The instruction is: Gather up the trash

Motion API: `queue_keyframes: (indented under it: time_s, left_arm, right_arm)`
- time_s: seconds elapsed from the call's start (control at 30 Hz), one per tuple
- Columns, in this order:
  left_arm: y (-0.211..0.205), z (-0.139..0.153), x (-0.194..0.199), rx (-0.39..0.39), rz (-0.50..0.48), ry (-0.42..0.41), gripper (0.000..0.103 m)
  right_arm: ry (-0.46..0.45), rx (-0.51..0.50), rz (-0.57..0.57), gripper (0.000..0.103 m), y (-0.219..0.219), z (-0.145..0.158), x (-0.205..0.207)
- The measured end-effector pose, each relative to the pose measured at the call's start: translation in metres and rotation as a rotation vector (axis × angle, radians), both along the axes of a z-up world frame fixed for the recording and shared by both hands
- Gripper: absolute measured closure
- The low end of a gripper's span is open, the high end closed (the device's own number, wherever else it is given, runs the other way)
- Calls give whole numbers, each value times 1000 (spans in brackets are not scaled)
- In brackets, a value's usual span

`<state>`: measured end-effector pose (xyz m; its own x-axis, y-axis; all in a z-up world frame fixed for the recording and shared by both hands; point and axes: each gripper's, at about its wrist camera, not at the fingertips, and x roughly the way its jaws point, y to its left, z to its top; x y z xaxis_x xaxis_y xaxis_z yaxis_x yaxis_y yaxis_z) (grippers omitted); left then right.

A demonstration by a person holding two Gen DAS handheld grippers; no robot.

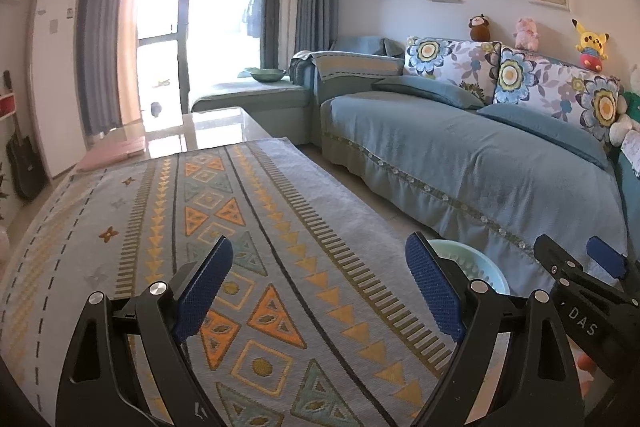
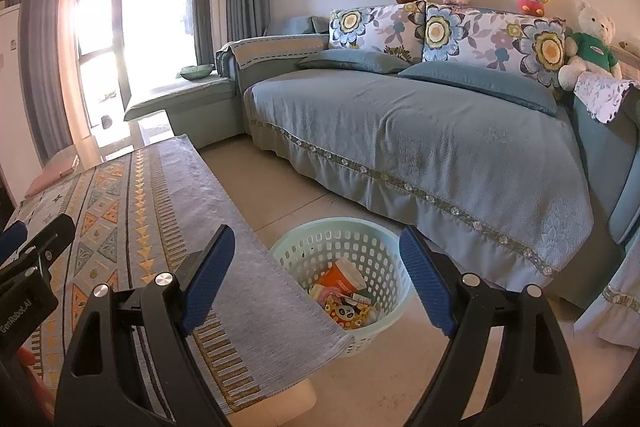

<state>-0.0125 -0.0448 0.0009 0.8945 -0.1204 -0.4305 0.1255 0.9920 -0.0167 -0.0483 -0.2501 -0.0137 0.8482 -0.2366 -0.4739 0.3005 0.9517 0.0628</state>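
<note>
We hold the left tool (image 1: pixel 320 291) wide apart and empty over the table (image 1: pixel 240 227) and its patterned cloth. Our right tool (image 2: pixel 316 279) gapes empty too. Just beyond it, at 12 o'clock, the mint basket (image 2: pixel 384 247) on the floor holds the trash (image 2: pixel 344 299). The sofa (image 2: pixel 400 131) lies farther off.

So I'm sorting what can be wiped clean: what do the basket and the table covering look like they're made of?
The basket looks like moulded plastic, pale mint and smooth: its wall is a grid of punched holes. The table covering looks like woven fabric, matte: ribbed weave lines run through its geometric pattern, and its edge droops over the tabletop.
</note>
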Motion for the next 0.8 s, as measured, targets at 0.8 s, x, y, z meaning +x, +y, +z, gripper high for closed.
queue_keyframes:
  time_s: [0.8]
  left_arm:
    - [4,5,2,19,67,-16,9]
  right_arm:
    - [26,14,-4,23,-4,-5,6]
